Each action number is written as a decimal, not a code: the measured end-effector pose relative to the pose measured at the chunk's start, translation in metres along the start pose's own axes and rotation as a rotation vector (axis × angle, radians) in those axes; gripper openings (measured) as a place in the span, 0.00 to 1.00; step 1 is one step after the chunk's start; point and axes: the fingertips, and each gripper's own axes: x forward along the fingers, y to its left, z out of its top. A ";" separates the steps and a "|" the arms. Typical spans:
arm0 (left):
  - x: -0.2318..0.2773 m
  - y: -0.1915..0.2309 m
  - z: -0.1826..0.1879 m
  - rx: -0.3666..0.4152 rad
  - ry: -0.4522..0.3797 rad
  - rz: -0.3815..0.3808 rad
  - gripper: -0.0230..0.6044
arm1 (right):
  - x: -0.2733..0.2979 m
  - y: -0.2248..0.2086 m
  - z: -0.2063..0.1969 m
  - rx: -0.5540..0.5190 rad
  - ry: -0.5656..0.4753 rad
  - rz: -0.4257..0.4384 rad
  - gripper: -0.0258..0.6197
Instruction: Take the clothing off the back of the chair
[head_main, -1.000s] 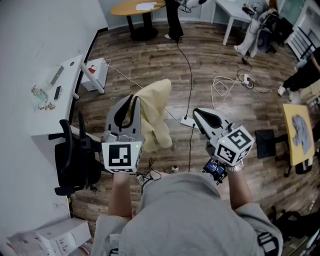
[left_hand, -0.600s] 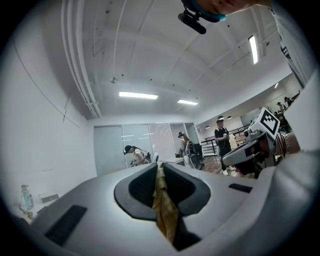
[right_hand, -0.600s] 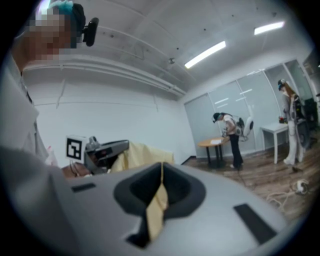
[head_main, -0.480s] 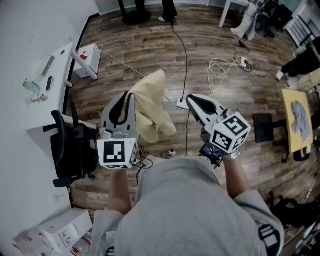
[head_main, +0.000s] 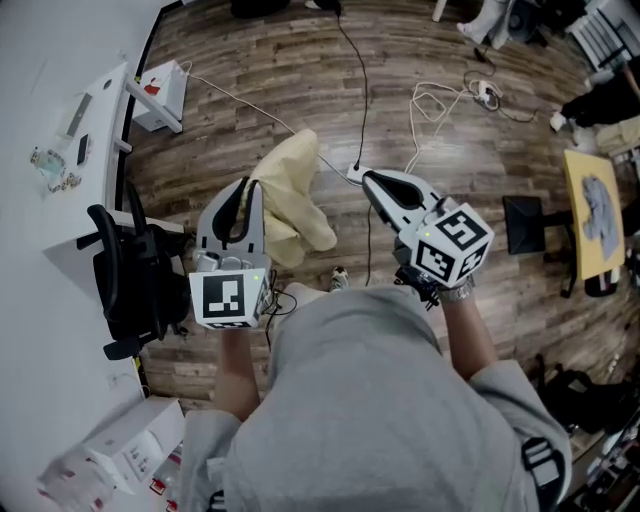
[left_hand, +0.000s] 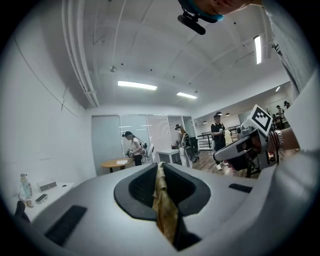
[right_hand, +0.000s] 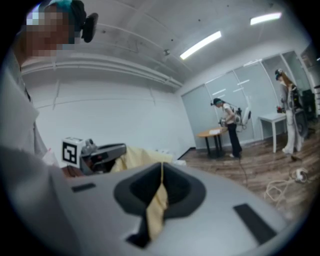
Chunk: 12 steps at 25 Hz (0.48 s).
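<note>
A pale yellow garment (head_main: 285, 200) hangs in the air off the left gripper (head_main: 250, 186), clear of the black office chair (head_main: 130, 285) that stands to its left. In the left gripper view the jaws (left_hand: 160, 170) are shut on a fold of that yellow cloth (left_hand: 165, 210). The right gripper (head_main: 368, 178) is held up to the right of the garment. Its own view shows its jaws (right_hand: 161, 172) shut on a narrow strip of yellow cloth (right_hand: 156, 210), with the bulk of the garment (right_hand: 132, 156) beside the left gripper's body. In the head view I cannot make out cloth joining the right jaws to the garment.
A white desk (head_main: 75, 170) with small items runs along the left wall. A power strip (head_main: 354, 174) and cables (head_main: 440, 100) lie on the wooden floor ahead. At the right stands a yellow table (head_main: 592, 222). A white box (head_main: 130, 455) sits at lower left. People stand at the far end of the room.
Both grippers have sunk a little, the yellow garment still hanging from the left one. The head view has tilted, so the floor and desk have slid up the picture.
</note>
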 end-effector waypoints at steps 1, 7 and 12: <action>-0.001 0.000 -0.002 -0.001 0.002 0.001 0.14 | 0.001 0.001 -0.003 0.005 0.004 0.002 0.09; -0.007 -0.001 -0.019 -0.042 0.035 0.006 0.14 | 0.009 0.005 -0.020 0.026 0.033 0.015 0.09; -0.012 -0.004 -0.033 -0.064 0.059 0.012 0.14 | 0.016 0.006 -0.038 0.036 0.073 0.026 0.09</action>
